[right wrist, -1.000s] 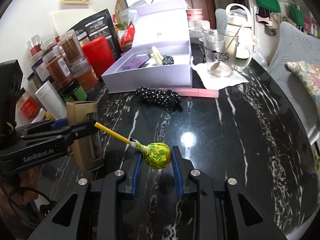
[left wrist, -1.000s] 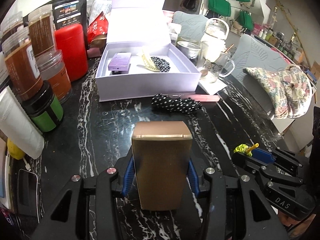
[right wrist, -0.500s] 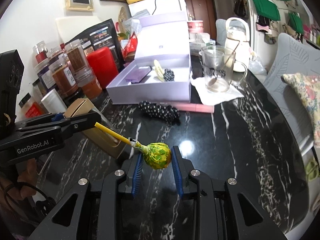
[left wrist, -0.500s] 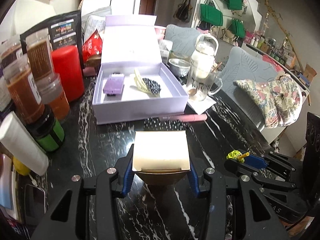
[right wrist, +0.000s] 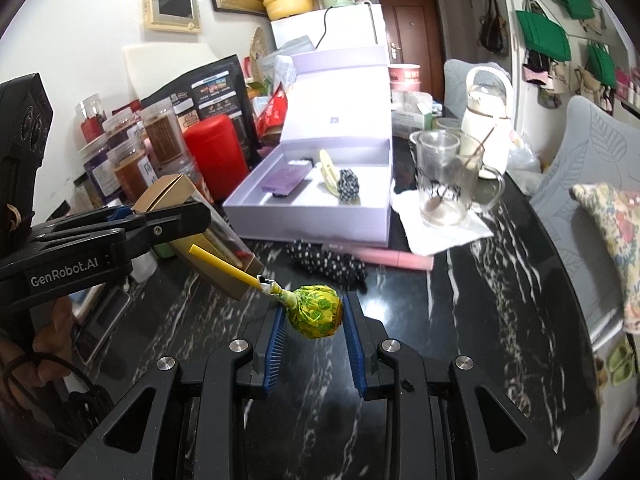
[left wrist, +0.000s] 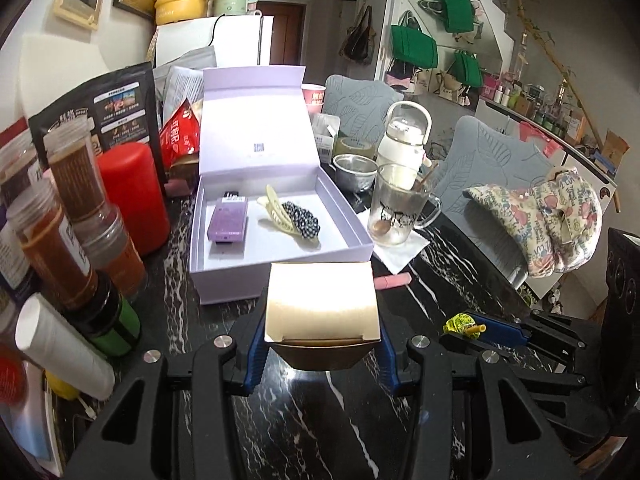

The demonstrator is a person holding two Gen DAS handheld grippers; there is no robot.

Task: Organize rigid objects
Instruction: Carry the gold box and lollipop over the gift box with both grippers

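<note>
The gold-brown cardboard carton [left wrist: 322, 312] is clamped between the blue pads of my left tool [left wrist: 322, 354], tipped so its pale end flap faces the camera, and it is lifted off the black, white-veined marble worktop [left wrist: 312, 412]. From my right wrist view the same carton [right wrist: 192, 216] hangs tilted in the left tool [right wrist: 176, 216], just in front of the open lilac gift box [right wrist: 320, 196]. My right tool [right wrist: 314, 320] is closed on a round lollipop in a yellow-green wrapper [right wrist: 316, 311], its yellow stick [right wrist: 224, 266] pointing up and left toward the carton; I cannot tell whether the stick touches it. In the left view that lollipop [left wrist: 460, 323] shows small at the tip of the right tool [left wrist: 480, 330].

The lilac gift box [left wrist: 280, 276] stands with its lid upright, just beyond the carton. Inside lie a flat purple packet [left wrist: 227, 222], a pale yellow hair claw [left wrist: 276, 210] and a black-and-white dotted scrunchie [left wrist: 302, 220]. A black dotted cloth piece [right wrist: 328, 264] and a pink bar [right wrist: 394, 258] lie on the worktop against the box front. To the right a clear glass mug holding a spoon [left wrist: 398, 208] sits on a white napkin [left wrist: 400, 250]. A red cylindrical canister [left wrist: 134, 196] stands left of the box.
</note>
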